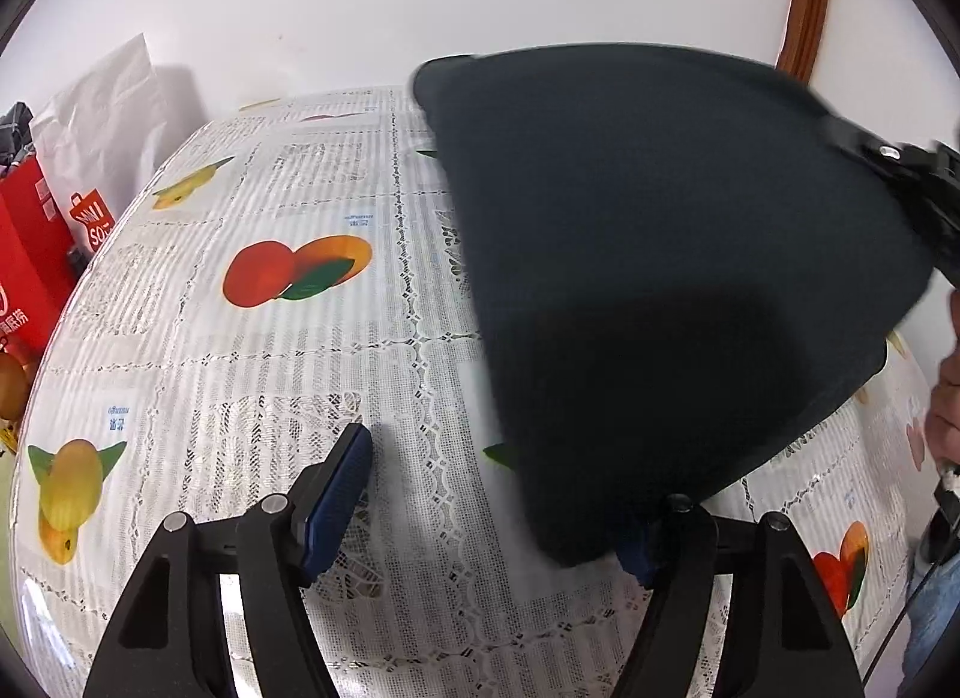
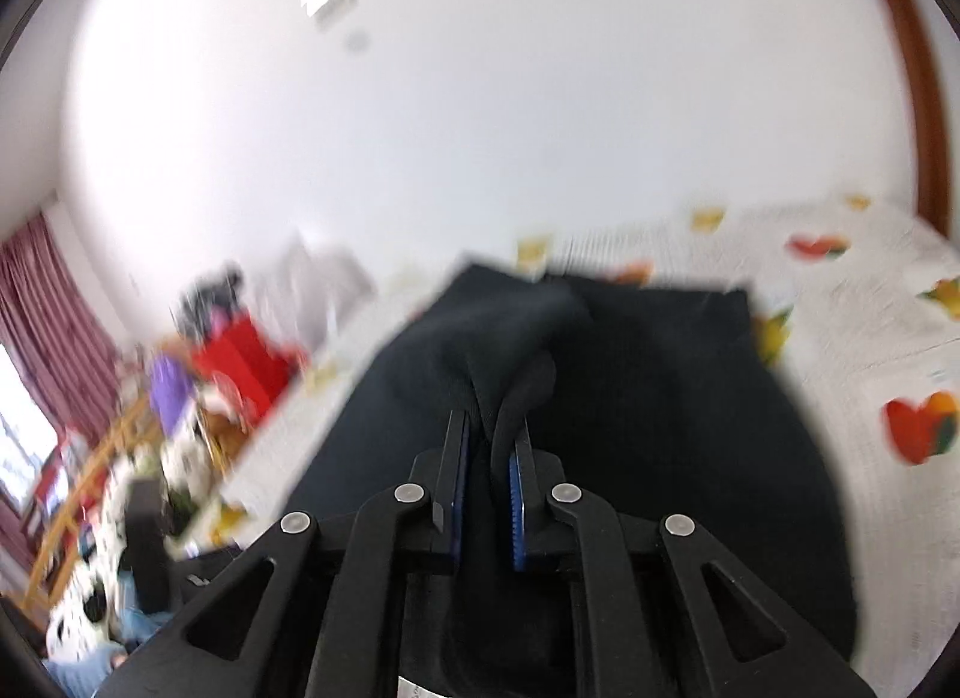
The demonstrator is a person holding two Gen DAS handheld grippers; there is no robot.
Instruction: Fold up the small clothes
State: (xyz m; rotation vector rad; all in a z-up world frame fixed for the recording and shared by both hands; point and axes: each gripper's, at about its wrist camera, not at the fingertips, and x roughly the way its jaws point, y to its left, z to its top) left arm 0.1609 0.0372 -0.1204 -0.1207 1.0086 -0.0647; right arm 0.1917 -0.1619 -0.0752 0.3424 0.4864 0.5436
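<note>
Right fingers (image 2: 487,446) pinch dark garment (image 2: 600,398); left view alone shows left fingers (image 1: 498,494) wide.

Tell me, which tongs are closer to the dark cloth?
Right. The right tongs pinch the dark cloth; the left tongs stand open, the cloth draped over one finger.

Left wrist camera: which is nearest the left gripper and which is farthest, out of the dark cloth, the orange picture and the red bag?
From the left gripper:
1. Dark cloth, over its right finger.
2. Orange picture, mid-table, left.
3. Red bag, far left edge.
</note>
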